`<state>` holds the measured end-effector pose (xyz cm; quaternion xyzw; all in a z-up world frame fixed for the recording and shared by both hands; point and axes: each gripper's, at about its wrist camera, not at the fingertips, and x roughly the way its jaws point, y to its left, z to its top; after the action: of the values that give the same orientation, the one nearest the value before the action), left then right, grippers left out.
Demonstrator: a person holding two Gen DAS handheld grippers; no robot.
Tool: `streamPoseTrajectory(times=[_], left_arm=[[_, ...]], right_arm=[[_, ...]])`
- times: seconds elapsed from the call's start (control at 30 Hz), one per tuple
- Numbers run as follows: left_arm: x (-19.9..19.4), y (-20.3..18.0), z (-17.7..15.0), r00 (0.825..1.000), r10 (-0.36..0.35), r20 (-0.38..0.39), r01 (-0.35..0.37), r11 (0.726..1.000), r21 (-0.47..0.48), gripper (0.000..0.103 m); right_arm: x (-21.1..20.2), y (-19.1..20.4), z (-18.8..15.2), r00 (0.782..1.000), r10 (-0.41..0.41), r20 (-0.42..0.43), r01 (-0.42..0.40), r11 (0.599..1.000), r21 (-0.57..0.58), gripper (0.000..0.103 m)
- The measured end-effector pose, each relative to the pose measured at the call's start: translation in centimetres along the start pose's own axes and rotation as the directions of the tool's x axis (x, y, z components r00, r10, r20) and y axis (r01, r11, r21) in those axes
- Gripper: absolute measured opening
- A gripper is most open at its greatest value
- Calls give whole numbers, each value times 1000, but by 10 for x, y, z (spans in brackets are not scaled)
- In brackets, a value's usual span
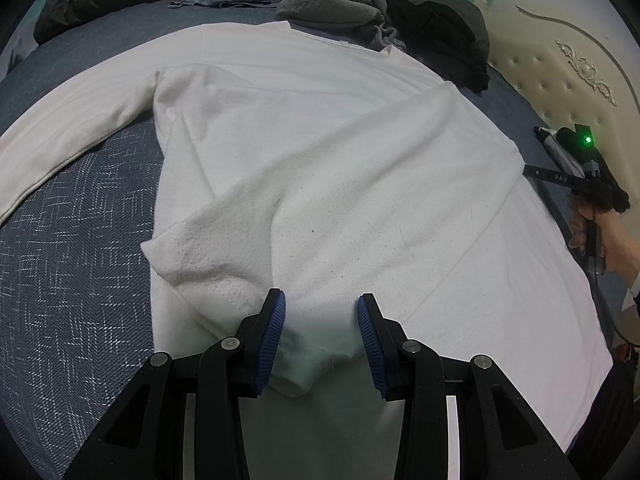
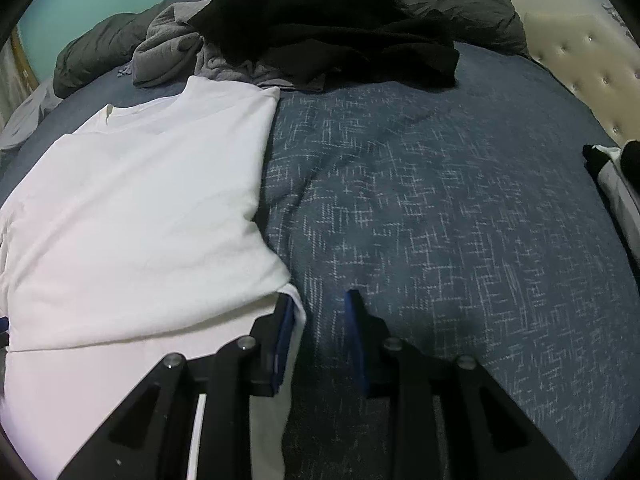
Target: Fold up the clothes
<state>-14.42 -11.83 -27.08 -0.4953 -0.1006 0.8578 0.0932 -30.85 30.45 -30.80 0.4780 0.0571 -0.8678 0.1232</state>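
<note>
White long-sleeve shirt (image 1: 320,152) spread flat on the blue bed cover (image 1: 72,264) near the bed's front edge, one sleeve folded across it, left gripper (image 1: 321,316) released over the cuff, right gripper (image 2: 320,312) released at the shirt's side edge, dark clothes pile (image 2: 328,28) by the far edge.

The white shirt (image 1: 320,160) runs out of sight under the left gripper (image 1: 322,336), so its near hem cannot be seen, and its left sleeve (image 1: 72,128) is cut by the picture's edge. The right gripper (image 2: 320,336) stands just beside the shirt's right edge; whether cloth sits between its fingers is perhaps there, but not clear. At the bed's (image 2: 440,200) far edge, a black garment (image 2: 340,28) covers much of the grey one (image 2: 172,48).
</note>
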Motion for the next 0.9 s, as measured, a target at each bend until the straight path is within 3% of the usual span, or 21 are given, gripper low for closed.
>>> streamPoseTrajectory(times=[0.17,0.3,0.5,0.6,0.7,0.9], left_arm=[[1,-1,0,1000,0,1,0,1000,-1,41],[1,-1,1,1000,0,2,0,1000,-2,41],[2,-3,0,1000,-4,4,4,1000,-4,41],[4,-5,3,1000,-5,2,5,1000,-2,42],[5,-8,4,1000,-20,3,20,1000,8,51],[4,-11,4,1000,-19,5,19,1000,11,53]], right_arm=[[-14,-4,0,999,36,-12,-35,999,41,25],[-31,-9,6,997,69,43,-74,990,122,25],[-15,21,17,988,151,37,-153,986,64,25],[-2,25,15,991,137,2,-137,988,73,25],[7,19,10,994,107,-26,-104,991,81,25],[6,8,6,996,82,-32,-79,993,87,25]])
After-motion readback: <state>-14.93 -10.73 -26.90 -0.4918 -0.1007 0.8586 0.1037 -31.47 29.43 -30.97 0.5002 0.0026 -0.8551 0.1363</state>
